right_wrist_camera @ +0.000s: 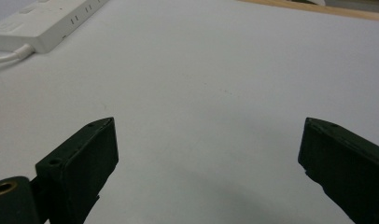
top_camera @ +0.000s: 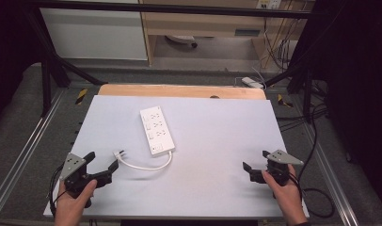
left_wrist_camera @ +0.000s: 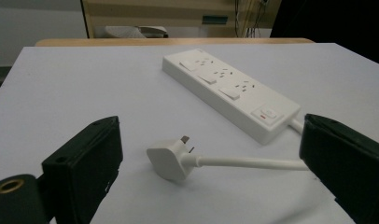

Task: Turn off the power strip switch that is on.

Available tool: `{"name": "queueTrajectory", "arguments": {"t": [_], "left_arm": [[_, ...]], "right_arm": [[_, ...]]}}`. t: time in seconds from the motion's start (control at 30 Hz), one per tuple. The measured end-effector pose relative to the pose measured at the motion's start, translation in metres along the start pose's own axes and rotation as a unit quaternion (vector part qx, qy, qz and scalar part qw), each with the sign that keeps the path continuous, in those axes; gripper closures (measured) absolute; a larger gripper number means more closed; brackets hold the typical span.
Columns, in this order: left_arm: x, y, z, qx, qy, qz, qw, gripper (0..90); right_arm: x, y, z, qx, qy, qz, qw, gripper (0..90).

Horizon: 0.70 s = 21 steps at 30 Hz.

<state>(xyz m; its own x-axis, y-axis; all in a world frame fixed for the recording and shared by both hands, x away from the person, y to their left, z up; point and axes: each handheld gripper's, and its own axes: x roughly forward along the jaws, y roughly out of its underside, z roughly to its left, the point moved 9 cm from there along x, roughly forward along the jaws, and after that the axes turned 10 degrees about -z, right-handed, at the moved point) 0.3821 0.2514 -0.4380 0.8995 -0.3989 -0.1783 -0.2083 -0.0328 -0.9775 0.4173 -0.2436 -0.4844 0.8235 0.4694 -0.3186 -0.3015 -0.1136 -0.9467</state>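
Now my left gripper (top_camera: 103, 161) hovers low over the near left part of the counter (top_camera: 217, 141), its jaws spread wide with nothing between the pads. Just ahead of it the white plug (left_wrist_camera: 171, 158) lies flat on the counter, apart from both jaws. Its short cable (left_wrist_camera: 253, 163) curves to the white power strip (top_camera: 156, 130), which lies near the middle. My right gripper (top_camera: 255, 165) is well apart at the near right, also wide and holding nothing.

White plug (left_wrist_camera: 169, 158) lies flat beside its power strip (left_wrist_camera: 229, 91).
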Motion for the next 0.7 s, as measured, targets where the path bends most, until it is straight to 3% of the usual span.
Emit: {"name": "queueTrajectory", "arguments": {"t": [0.2, 0.47, 0.7], "left_arm": [[0.0005, -0.0008, -0.0029, 0.003, 0.009, 0.002, 0.9999, 5.9], [0.0007, -0.0034, -0.0076, 0.013, 0.013, 0.002, 0.9998, 5.9], [-0.0005, -0.0078, -0.0089, 0.014, 0.019, -0.007, 0.9997, 5.9]], "right_arm": [[-0.0003, 0.0012, -0.0014, 0.018, 0.007, 0.005, 0.9998, 4.0], [0.0026, 0.0002, 0.0077, 0.003, -0.004, 0.006, 1.0, 3.6], [0.0022, 0.0007, 0.0054, 0.006, 0.002, 0.008, 0.9999, 3.6]]}}
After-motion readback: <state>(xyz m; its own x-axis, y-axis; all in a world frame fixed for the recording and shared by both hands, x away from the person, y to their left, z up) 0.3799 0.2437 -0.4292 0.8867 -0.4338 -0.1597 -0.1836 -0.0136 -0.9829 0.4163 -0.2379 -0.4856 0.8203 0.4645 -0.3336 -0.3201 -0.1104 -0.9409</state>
